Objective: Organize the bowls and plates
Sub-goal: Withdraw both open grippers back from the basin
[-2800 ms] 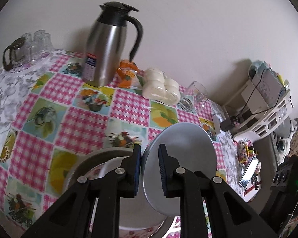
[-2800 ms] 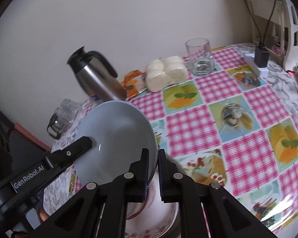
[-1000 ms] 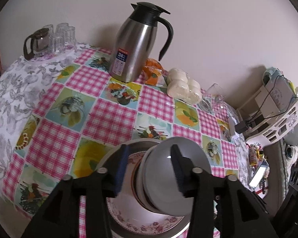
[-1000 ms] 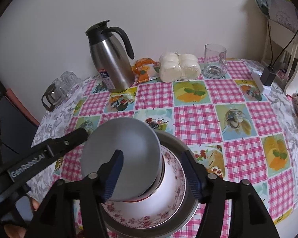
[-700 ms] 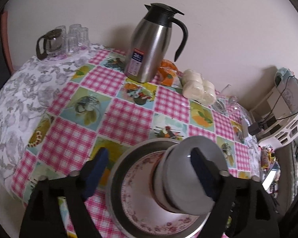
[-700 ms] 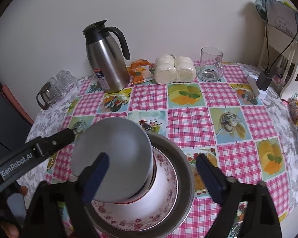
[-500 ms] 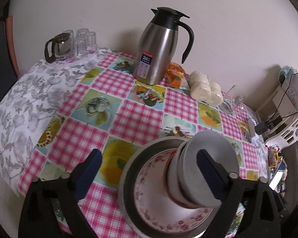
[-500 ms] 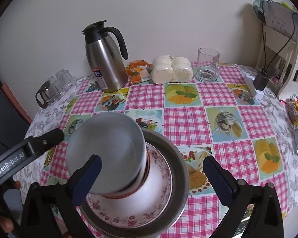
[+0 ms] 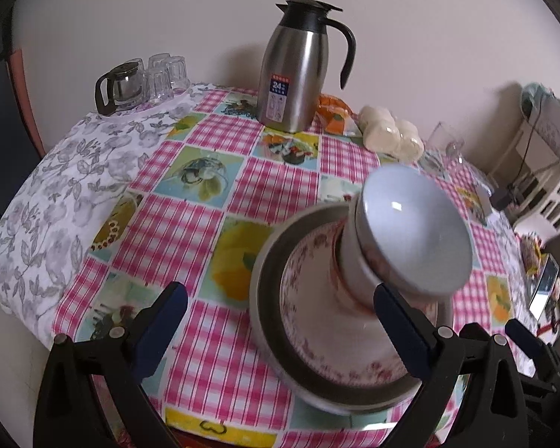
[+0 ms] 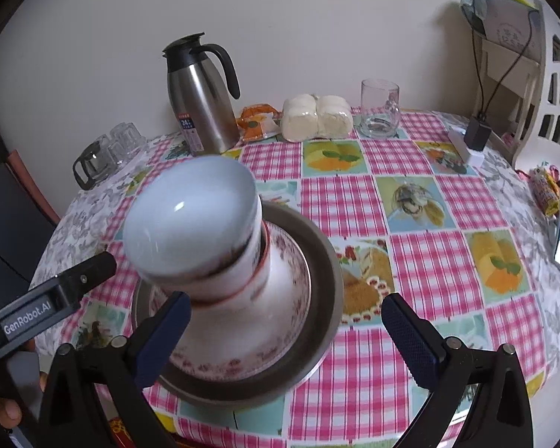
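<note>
You are holding both tools wide apart with nothing between the jaws: the left hand-held gripper (image 9: pixel 280 321) is framing the stack from its 6 o'clock side, and the right hand-held gripper (image 10: pixel 285 330) is doing the same in its own view. The pale blue-grey bowl (image 10: pixel 190 220) is sitting on top of a white bowl with a red rim (image 10: pixel 239 280), which is resting on a floral plate (image 10: pixel 280 336) inside a grey metal dish (image 10: pixel 324 280), all on the checked bench (image 10: pixel 422 261) toward its near edge; the steel jug (image 10: pixel 201 108) is standing at about 12 o'clock. These pieces are looking glazed, stiff and breakable, so they are likely slippery and fairly weighty as a pile. You are better off taking the rim of one piece at a time, pinching across its wall at opposite sides, since the tall stack is looking top-heavy and the top bowl is appearing to sit slightly tilted.
</note>
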{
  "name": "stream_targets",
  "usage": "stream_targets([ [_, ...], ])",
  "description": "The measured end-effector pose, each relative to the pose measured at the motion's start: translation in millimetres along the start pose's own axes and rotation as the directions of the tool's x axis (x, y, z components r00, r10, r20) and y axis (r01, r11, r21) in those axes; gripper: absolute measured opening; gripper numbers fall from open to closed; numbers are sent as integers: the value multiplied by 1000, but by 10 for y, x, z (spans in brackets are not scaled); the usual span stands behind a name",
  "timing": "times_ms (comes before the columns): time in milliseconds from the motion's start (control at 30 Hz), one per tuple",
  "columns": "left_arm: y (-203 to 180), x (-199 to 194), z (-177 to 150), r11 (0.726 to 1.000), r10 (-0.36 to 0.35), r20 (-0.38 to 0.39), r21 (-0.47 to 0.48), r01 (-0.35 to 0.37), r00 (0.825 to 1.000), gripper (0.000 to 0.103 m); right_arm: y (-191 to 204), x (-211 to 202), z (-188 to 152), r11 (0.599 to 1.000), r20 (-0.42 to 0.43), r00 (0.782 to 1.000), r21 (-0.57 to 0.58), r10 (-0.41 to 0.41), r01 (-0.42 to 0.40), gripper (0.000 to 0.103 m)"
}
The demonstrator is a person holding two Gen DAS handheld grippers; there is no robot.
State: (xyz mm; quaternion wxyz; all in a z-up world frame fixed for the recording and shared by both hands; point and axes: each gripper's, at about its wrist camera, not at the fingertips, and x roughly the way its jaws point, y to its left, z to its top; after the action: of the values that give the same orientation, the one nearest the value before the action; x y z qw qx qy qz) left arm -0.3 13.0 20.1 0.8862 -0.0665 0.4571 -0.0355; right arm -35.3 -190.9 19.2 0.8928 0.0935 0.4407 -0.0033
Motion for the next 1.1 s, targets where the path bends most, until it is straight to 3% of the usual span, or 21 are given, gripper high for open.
stream_targets([
  [500, -91, -128, -478, 995, 47, -41, 92, -43, 998, 100, -187, -49, -494, 999, -36, 998, -4, -51, 50, 103],
  [1100, -171, -177, -756, 982, 127, -123, 158, -107, 984, 100, -327, -227, -724, 998, -19, 998, 19, -61, 62, 103],
])
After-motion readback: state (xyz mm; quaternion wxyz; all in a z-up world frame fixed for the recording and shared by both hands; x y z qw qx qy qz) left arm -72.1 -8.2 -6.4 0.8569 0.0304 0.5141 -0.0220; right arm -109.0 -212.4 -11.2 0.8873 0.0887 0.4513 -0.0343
